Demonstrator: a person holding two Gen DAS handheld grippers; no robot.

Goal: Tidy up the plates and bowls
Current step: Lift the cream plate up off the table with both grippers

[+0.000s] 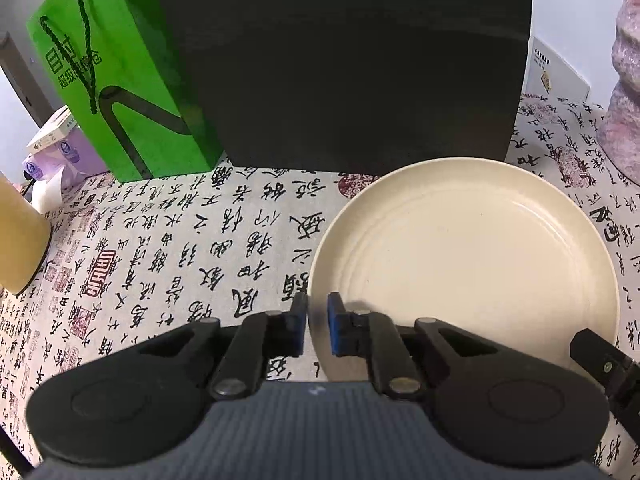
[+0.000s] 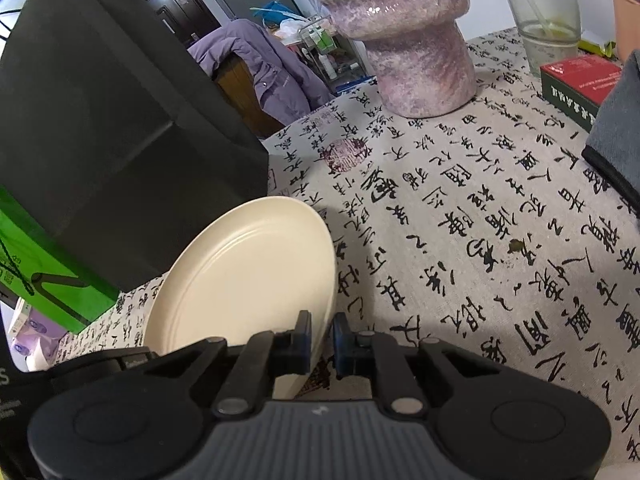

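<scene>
A cream plate (image 1: 464, 272) lies on the calligraphy-print tablecloth (image 1: 180, 248), just in front of a black bag. My left gripper (image 1: 316, 322) is shut on the plate's near-left rim, one blue pad on each side of the edge. In the right wrist view the same plate (image 2: 244, 272) looks tilted, with its far edge near the black bag. My right gripper (image 2: 322, 336) is shut on its near-right rim. No bowl is in view.
A black bag (image 1: 340, 60) and a green paper bag (image 1: 116, 80) stand behind the plate. A mottled pink vase (image 2: 404, 40), a drinking glass (image 2: 544, 24) and a red box (image 2: 580, 80) sit to the right. A yellowish cylinder (image 1: 20, 240) stands at far left.
</scene>
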